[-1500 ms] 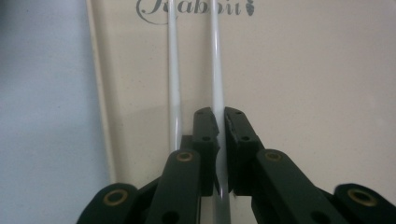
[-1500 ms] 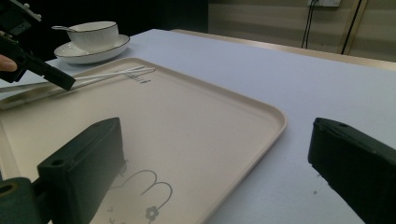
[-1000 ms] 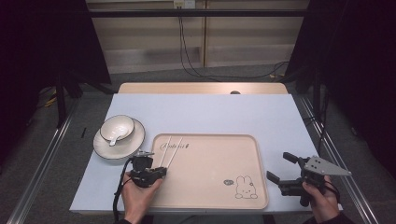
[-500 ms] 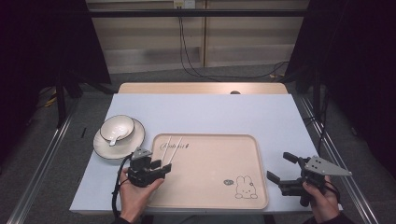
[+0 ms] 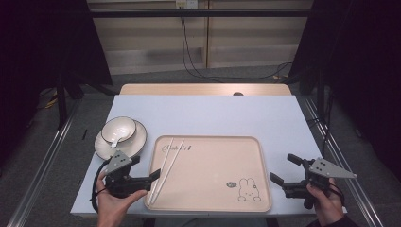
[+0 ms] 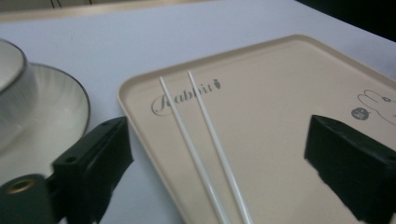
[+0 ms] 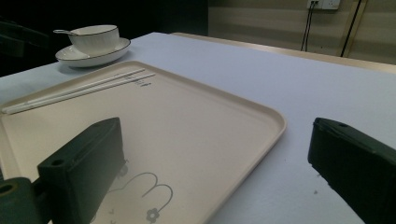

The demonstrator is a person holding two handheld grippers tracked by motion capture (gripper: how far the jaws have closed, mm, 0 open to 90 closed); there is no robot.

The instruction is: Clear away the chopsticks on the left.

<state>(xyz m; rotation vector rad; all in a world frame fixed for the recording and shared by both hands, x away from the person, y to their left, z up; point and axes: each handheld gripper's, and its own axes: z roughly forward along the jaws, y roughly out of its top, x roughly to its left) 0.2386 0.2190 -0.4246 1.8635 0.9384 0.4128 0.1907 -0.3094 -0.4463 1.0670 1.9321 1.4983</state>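
White tabletop (image 5: 222, 116) carries both grippers, left gripper (image 5: 142, 176) spread wide and empty with chopsticks (image 5: 165, 166) on the tray (image 5: 213, 208) just ahead, right gripper (image 5: 283, 170) equally wide, empty, beside the tray.

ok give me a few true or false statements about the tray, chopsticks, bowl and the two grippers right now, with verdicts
1. The chopsticks lie inside the tray, along its left side. True.
2. The bowl sits on the tray. False: it sits on a plate on the table, left of the tray.
3. The left gripper is shut on the chopsticks. False: its jaws stand open, holding nothing.
4. The right gripper is open, off the tray's right edge. True.
5. The tray has a rabbit drawing near its right front corner. True.
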